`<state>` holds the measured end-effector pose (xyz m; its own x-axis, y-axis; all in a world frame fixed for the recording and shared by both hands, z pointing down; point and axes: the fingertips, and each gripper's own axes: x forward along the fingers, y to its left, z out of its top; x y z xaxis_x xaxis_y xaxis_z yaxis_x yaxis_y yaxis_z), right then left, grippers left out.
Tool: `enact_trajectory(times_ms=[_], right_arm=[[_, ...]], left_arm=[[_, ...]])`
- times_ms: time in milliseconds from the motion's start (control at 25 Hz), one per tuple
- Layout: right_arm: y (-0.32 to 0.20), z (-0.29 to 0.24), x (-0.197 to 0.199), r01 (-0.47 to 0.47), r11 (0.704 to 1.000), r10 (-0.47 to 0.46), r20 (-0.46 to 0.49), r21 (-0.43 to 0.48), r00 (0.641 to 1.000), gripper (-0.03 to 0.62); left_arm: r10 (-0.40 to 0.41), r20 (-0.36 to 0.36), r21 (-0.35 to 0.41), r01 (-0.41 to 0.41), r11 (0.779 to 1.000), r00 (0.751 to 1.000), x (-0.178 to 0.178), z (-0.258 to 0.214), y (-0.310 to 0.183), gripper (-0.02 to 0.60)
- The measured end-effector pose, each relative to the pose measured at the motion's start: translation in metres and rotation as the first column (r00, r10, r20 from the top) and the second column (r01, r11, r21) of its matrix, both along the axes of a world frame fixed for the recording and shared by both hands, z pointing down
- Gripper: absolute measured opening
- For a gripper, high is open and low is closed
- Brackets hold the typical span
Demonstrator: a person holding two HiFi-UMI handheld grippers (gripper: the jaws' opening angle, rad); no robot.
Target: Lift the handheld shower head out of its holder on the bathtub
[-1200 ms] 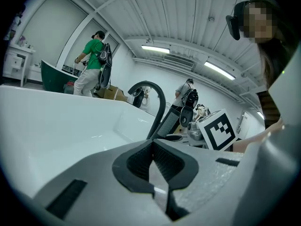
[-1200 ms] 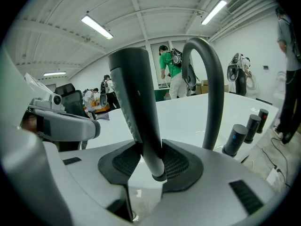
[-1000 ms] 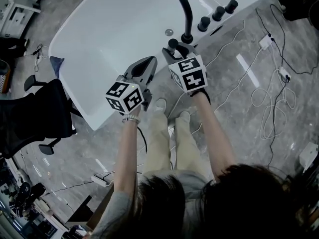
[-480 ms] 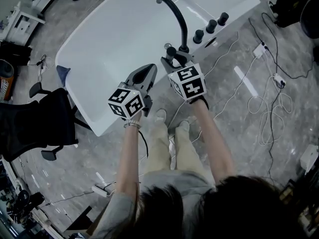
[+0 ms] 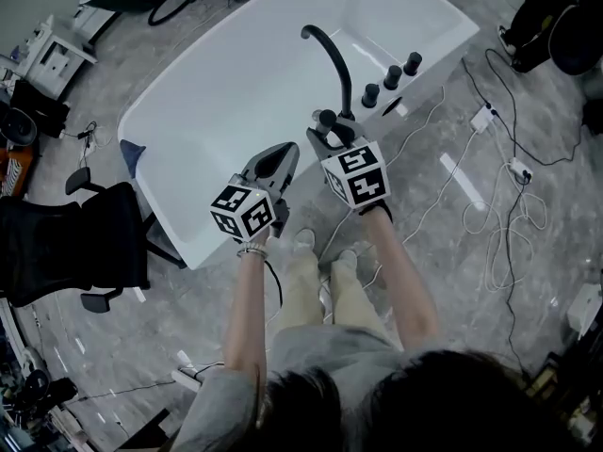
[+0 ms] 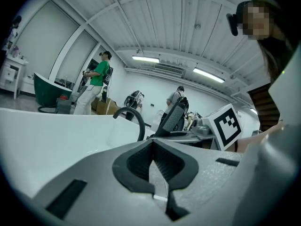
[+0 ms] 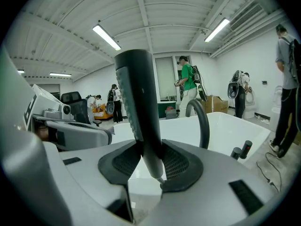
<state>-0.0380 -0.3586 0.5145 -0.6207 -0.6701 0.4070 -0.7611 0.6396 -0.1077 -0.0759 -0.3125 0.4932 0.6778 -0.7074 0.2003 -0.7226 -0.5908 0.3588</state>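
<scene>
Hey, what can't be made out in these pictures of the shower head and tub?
Holder: head view, covered by the right gripper, so whether the shower head has cleared it is unknown.
Any hose: right gripper view, hidden behind the gripper body below the fingers.
Bathtub far end: head view, cut off by the top edge.

No word, brand name or number can be read anywhere; the only printed marks are wordless black-and-white square patterns on the marker cube (image 5: 243, 212) of the left gripper (image 5: 283, 153) and on that of the right gripper (image 5: 326, 126).
</scene>
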Motion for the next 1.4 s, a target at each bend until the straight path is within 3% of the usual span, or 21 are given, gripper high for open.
enact_trajectory(times_ms=[680,1400], right_arm=[[0.026,-0.108,0.001,-0.002,0.993,-0.005,0.060,0.119,0.998,0.135],[0.030,-0.197,-0.021,0.029,0.967,-0.054,0.093,0.254,0.994,0.133]], left_arm=[[0.000,0.012,0.130,-0.001,0.992,1.000,-0.006,-0.090,0.022,0.005],[-0.058,0.008,0.286,0.054,0.957,0.998,-0.034,-0.174,0.022,0.005]])
